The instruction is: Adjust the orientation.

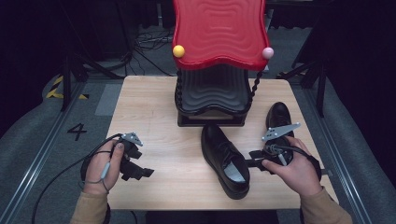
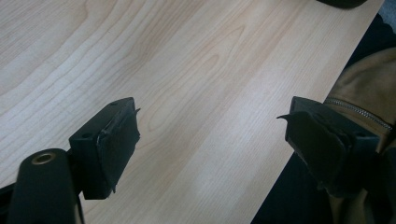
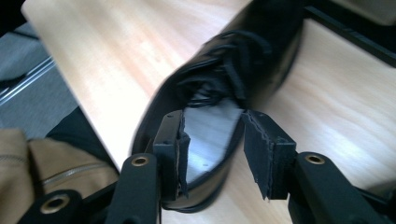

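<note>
The glossy black lace-up shoe lies mid-table, toe toward the far side, its right heel wall between the half-open jaws of the right gripper, unpinched, while the left gripper gapes wide over bare table.

Black lace-up shoe by your right hand

It stood upright on its sole on the wooden table, toe toward the red-topped rack, heel toward you, laces tied, pale insole showing inside its open mouth.
</note>
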The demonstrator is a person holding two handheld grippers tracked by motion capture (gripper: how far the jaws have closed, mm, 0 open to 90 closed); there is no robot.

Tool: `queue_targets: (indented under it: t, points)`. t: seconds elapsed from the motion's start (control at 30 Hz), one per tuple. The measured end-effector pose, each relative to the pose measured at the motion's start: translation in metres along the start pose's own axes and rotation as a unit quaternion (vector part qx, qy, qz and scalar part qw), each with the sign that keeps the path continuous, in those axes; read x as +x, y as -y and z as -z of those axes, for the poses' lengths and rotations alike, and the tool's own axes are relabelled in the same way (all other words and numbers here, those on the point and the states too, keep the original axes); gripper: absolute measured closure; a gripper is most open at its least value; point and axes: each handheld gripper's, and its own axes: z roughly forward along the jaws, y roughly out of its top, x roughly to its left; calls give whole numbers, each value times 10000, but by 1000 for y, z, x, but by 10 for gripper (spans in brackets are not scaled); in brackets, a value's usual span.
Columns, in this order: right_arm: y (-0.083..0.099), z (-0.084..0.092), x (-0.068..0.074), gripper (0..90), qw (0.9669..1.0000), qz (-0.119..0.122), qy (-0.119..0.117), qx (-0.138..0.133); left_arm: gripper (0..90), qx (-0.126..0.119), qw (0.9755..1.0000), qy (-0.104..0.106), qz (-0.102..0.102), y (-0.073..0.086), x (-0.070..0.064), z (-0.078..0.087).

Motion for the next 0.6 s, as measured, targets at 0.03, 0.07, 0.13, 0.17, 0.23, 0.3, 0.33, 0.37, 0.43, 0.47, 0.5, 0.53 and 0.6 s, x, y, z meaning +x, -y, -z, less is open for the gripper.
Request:
queue_targets:
  t: [0.03,0.07,0.13,0.17,0.23,0.3,0.33,0.37,0.43,0.47,0.5,0.53,0.6]
  points:
    - [2,4,-7,591,9998,-152,99,-87,180,19,10000,0,-7,0,0,-1]
    - [3,6,-11,593,9995,-210,180,-122,180,62,10000,19,-34,0,0,-2]
    - [4,8,-15,593,9991,-298,249,-161,180,54,10000,6,-35,-1,0,-1]
    - [6,10,-21,593,9985,-381,332,-198,180,45,10000,-6,-25,-1,-1,-1]
    - [10,12,-30,586,9973,-536,440,-242,179,47,10000,-8,-48,-2,-1,-1]
    - [14,13,-38,578,9958,-660,567,-286,179,66,10000,-13,-59,-3,-1,-3]
    - [16,12,-42,569,9952,-711,602,-286,179,72,10000,-5,-63,-4,-2,-4]
    - [18,11,-46,561,9945,-765,655,-278,179,95,9999,-3,-80,-4,-2,-5]
    - [21,11,-55,551,9921,-851,863,-315,179,128,9999,0,-97,-5,-3,-6]
    - [23,11,-58,542,9913,-897,908,-316,179,130,9999,23,-95,-5,-3,-7]
    - [23,11,-58,542,9913,-897,908,-316,180,130,9999,23,-95,-5,-3,-7]
    - [25,10,-64,537,9899,-935,1010,-332,180,141,9999,19,-92,-5,-3,-7]
    - [28,11,-70,533,9877,-992,1159,-350,180,149,9998,26,-106,-5,-3,-7]
